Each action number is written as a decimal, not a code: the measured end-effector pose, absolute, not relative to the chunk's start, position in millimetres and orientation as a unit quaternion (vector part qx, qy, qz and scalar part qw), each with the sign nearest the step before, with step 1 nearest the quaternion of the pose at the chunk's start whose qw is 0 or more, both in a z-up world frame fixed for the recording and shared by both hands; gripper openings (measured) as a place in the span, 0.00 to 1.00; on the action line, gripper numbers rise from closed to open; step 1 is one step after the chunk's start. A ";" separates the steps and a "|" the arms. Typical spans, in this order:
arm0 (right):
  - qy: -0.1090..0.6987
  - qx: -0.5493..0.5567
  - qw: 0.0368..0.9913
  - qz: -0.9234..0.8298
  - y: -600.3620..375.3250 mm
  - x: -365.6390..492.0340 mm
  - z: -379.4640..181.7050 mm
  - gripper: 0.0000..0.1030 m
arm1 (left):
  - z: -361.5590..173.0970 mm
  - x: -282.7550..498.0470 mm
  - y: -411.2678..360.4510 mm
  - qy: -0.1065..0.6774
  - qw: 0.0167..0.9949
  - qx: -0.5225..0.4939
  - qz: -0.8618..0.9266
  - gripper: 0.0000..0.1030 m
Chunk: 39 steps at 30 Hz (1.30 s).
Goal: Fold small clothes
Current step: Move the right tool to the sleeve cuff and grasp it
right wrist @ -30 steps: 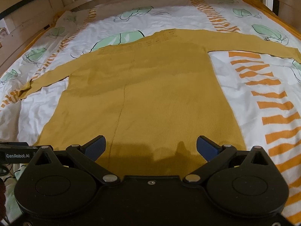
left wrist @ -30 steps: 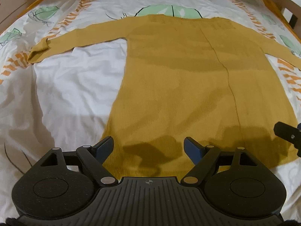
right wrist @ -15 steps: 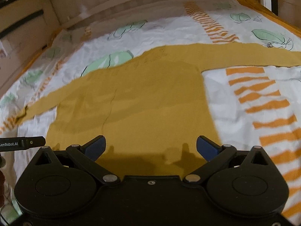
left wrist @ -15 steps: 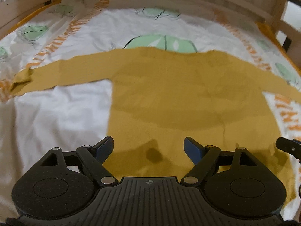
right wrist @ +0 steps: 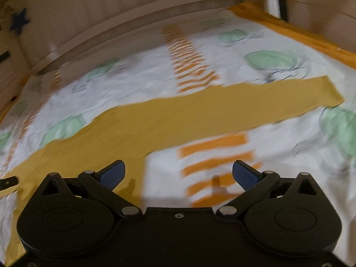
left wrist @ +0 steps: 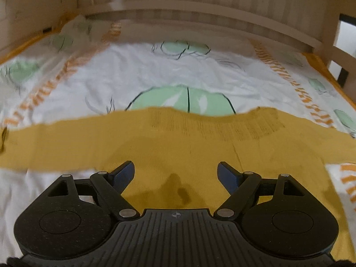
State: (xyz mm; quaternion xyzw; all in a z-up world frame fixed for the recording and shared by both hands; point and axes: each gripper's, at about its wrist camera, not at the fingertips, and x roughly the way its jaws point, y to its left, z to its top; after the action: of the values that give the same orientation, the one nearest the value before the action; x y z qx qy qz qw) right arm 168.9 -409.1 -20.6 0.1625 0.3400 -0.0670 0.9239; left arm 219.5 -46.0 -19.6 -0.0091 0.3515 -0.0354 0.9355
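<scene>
Jaws wide; right view alone shows sweater cuff.

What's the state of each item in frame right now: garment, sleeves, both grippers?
mustard sweater: spread flat on the bedsheet, unfolded.
right sleeve: stretched straight out, not folded in.
left sleeve: stretched out to the side, flat.
left gripper: open, empty, above the sweater body.
right gripper: open, empty, over the sweater's side edge.
</scene>
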 end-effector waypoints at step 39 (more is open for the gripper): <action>0.359 0.214 0.877 -0.237 -676.9 228.5 -62.7 0.84 | -99.4 277.1 -78.5 0.340 0.940 0.030 -0.019 0.87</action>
State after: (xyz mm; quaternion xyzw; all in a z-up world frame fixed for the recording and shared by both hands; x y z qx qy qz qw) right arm 228.5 -676.9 -62.7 0.2142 0.3594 -0.2372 0.8768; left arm 277.1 -78.5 -99.4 0.0304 0.3404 -0.0187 0.9396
